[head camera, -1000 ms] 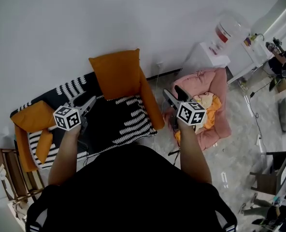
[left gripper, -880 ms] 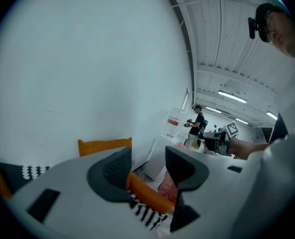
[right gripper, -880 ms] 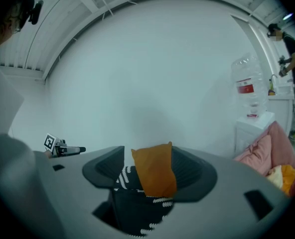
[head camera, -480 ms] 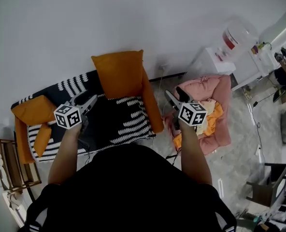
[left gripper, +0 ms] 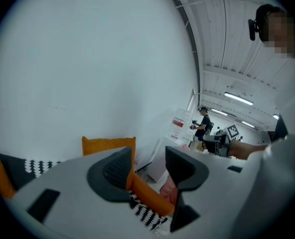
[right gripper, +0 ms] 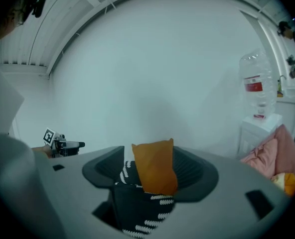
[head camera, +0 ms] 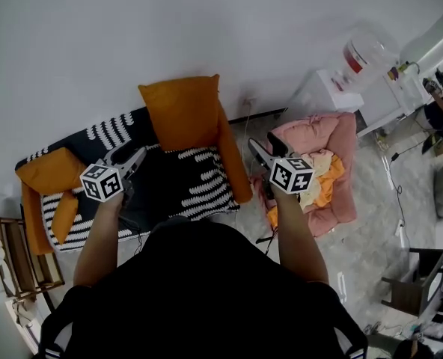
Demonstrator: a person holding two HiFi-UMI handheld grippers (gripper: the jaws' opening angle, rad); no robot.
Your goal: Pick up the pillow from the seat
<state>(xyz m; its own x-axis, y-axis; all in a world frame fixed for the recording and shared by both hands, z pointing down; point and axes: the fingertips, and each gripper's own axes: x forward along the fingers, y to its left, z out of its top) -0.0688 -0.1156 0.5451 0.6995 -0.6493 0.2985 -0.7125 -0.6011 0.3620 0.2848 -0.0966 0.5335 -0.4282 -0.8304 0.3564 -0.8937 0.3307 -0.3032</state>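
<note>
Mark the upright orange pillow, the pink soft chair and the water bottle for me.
orange pillow (head camera: 182, 114), head view, middle of its front face.
pink soft chair (head camera: 320, 130), head view, its upper padding.
water bottle (head camera: 367, 48), head view, its clear body.

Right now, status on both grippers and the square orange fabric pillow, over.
Left gripper open, empty. Right gripper open, empty. Square orange fabric pillow upright at back of black-and-white patterned seat, untouched. Nothing in the way.

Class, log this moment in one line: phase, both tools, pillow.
phase: pre-grasp | left tool: open, empty | right tool: open, empty | pillow: upright on seat, against wall, untouched
</note>
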